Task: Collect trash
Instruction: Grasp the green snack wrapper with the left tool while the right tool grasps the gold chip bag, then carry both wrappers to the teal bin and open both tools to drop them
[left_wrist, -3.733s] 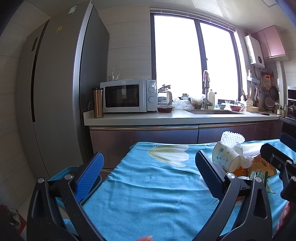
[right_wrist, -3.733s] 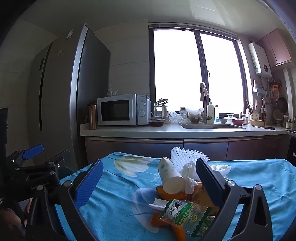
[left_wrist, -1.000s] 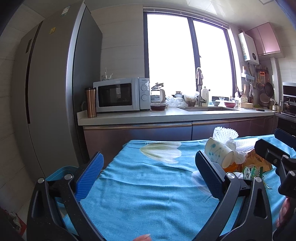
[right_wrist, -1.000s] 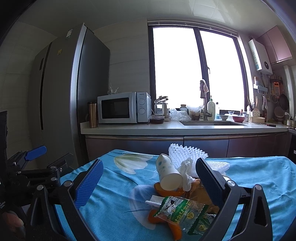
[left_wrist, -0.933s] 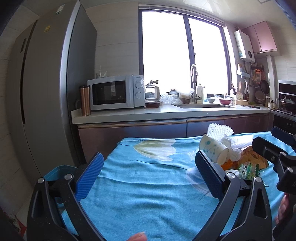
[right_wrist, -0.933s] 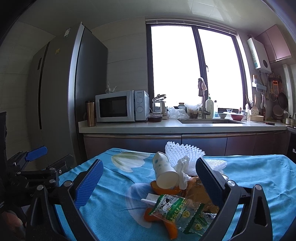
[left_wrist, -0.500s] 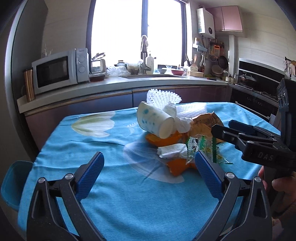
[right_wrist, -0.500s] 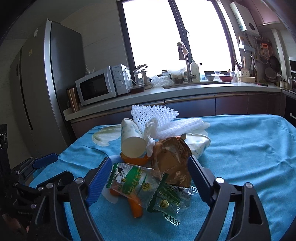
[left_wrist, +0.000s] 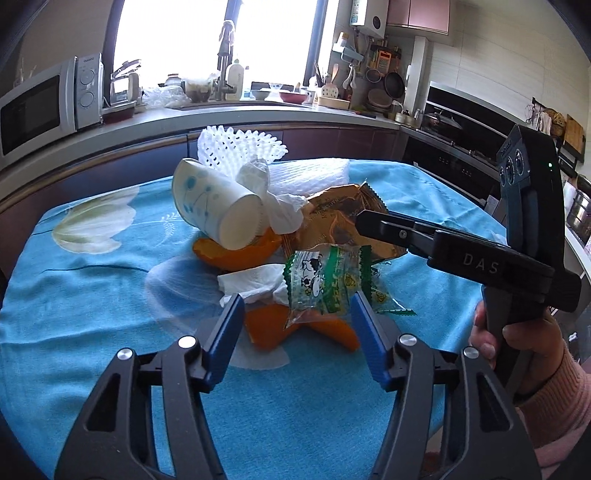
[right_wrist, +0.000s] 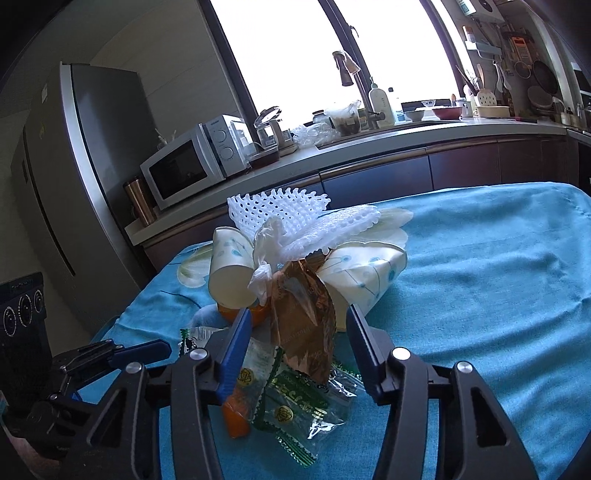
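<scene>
A trash pile lies on the blue tablecloth (left_wrist: 92, 314): a tipped paper cup (left_wrist: 218, 206), white foam net (left_wrist: 240, 147), orange peel (left_wrist: 236, 251), tissue (left_wrist: 255, 284), a green snack wrapper (left_wrist: 325, 280) and a brown foil wrapper (right_wrist: 301, 314). My left gripper (left_wrist: 297, 325) is closing, its pads either side of the peel and the green wrapper's lower end, not pressing. My right gripper (right_wrist: 295, 332) is closing around the brown wrapper with gaps on both sides. A crushed second cup (right_wrist: 365, 269) lies behind it.
A hand in a pink sleeve (left_wrist: 517, 339) holds the right gripper, one of whose fingers (left_wrist: 391, 229) reaches over the pile. The left gripper's blue pad (right_wrist: 147, 350) shows at lower left. Behind stand the counter (right_wrist: 369, 147), microwave (right_wrist: 184, 166) and fridge (right_wrist: 74, 184).
Both grippers moved in and tilted down onto the trash pile. Their jaws went from wide open to about half as wide, now bracketing wrappers and peel.
</scene>
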